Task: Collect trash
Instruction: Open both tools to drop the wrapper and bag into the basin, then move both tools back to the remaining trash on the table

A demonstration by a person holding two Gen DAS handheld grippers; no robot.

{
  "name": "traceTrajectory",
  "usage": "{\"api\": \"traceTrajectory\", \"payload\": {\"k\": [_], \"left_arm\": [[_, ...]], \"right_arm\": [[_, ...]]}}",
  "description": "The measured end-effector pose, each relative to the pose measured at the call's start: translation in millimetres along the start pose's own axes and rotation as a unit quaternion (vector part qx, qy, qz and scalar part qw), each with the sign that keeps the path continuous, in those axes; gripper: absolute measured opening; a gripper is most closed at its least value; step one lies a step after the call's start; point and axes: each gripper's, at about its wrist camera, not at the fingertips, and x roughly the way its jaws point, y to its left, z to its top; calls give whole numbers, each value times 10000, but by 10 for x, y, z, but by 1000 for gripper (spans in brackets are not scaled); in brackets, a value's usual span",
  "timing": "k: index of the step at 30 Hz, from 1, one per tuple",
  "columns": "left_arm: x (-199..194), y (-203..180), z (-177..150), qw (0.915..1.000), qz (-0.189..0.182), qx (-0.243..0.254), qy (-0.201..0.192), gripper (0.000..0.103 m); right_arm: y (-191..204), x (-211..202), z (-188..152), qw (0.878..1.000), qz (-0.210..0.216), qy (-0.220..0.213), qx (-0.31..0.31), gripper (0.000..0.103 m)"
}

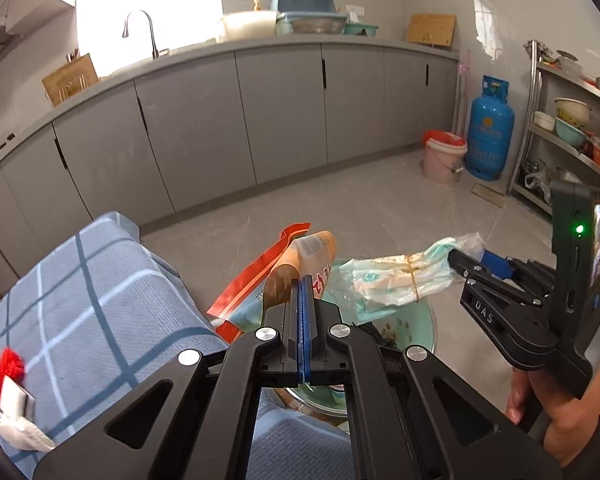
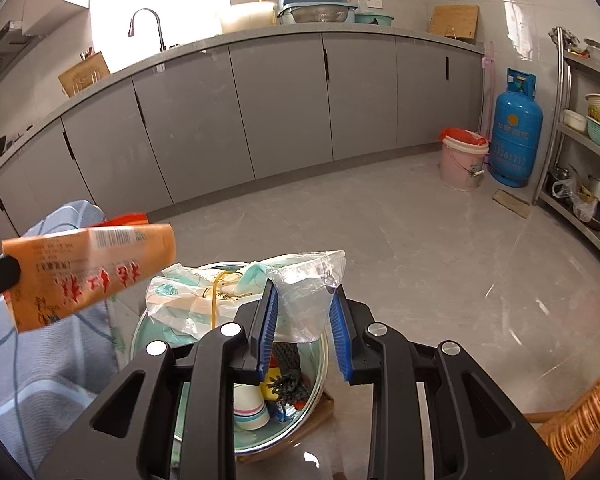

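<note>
Grey kitchen cabinets (image 2: 236,120) run along the back wall under a grey countertop, with a gooseneck faucet (image 2: 148,28) at the bright window and a light marble-look floor (image 2: 400,240) in front.

At far left, a blue plaid cloth (image 1: 88,300) covers a raised surface; on it lie a red pompom (image 1: 6,370) and a white scrap (material cannot be told).

Left gripper (image 1: 304,292): jaws pressed together, pinching an orange snack wrapper (image 1: 300,264) by one end. In the right wrist view the same wrapper (image 2: 88,268) is held in the air, tilted, with a barcode and red characters showing, to the left of the basin. A red and white wrapper (image 1: 256,280) lies behind it at the cloth's edge.

Centre: a pale green basin (image 2: 312,408) with a metal rim sits on the floor. It holds a paper cup (image 2: 252,406), a dark braided cord and other small refuse.

Right gripper (image 2: 304,304): jaws part open, closed down on a crumpled clear plastic bag (image 2: 308,288) above the basin. The bag extends left to a white and green printed portion (image 2: 188,300) bound with a yellow rubber band. In the left wrist view the right gripper (image 1: 458,260) holds the bag's end, and the bag (image 1: 396,276) hangs level over the basin (image 1: 416,324).

At right, a pink bucket (image 2: 462,164) with a red liner stands just beside a blue gas cylinder (image 2: 516,136); a steel shelf rack (image 2: 580,136) carries bowls and pots.
</note>
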Motion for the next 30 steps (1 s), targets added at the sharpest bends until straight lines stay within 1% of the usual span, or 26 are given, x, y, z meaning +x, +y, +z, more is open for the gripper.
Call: {"api": "traceTrajectory", "payload": {"k": [4, 8, 10, 11, 12, 13, 14, 17, 19, 20, 21, 25, 26, 27, 30], "left_arm": [[186, -36, -48, 9998, -94, -22, 194, 1], [317, -83, -77, 9995, -88, 32, 306, 1], [384, -104, -103, 9991, -144, 43, 397, 2], [412, -112, -121, 9989, -158, 52, 449, 5], [435, -119, -114, 9986, -193, 53, 497, 25], [455, -114, -122, 9983, -190, 51, 554, 43], [446, -108, -125, 9986, -105, 35, 516, 64], [417, -82, -127, 9990, -76, 49, 446, 64], [404, -39, -127, 9990, -30, -2, 450, 66], [390, -9, -132, 9990, 16, -50, 445, 70], [372, 22, -133, 9990, 54, -92, 434, 73], [232, 111, -126, 9992, 133, -202, 327, 76], [167, 138, -120, 9992, 190, -227, 254, 81], [113, 159, -121, 9993, 248, -219, 190, 82], [-19, 188, -119, 9989, 447, -127, 89, 83]], "right_arm": [[35, 158, -27, 9999, -71, 83, -104, 27], [54, 259, -21, 9997, -126, 119, -143, 27], [58, 327, -21, 9996, -107, 175, -173, 29], [60, 360, -28, 9996, -84, 210, -174, 32], [53, 373, -50, 9996, -58, 235, -176, 37], [50, 385, -73, 9995, -32, 249, -182, 44], [38, 386, -83, 9995, -43, 242, -177, 54], [-17, 368, -119, 9995, -102, 280, -102, 55], [-54, 329, -124, 9996, -123, 254, -25, 60], [-67, 300, -128, 9996, -135, 233, 12, 65], [-83, 263, -131, 9996, -130, 224, 56, 67], [-66, 84, -133, 9998, -75, 161, 116, 69], [-58, 33, -128, 9998, -40, 132, 130, 71], [-48, -9, -119, 9998, -23, 103, 142, 72], [23, -130, -86, 9998, 60, 44, 157, 74]]}}
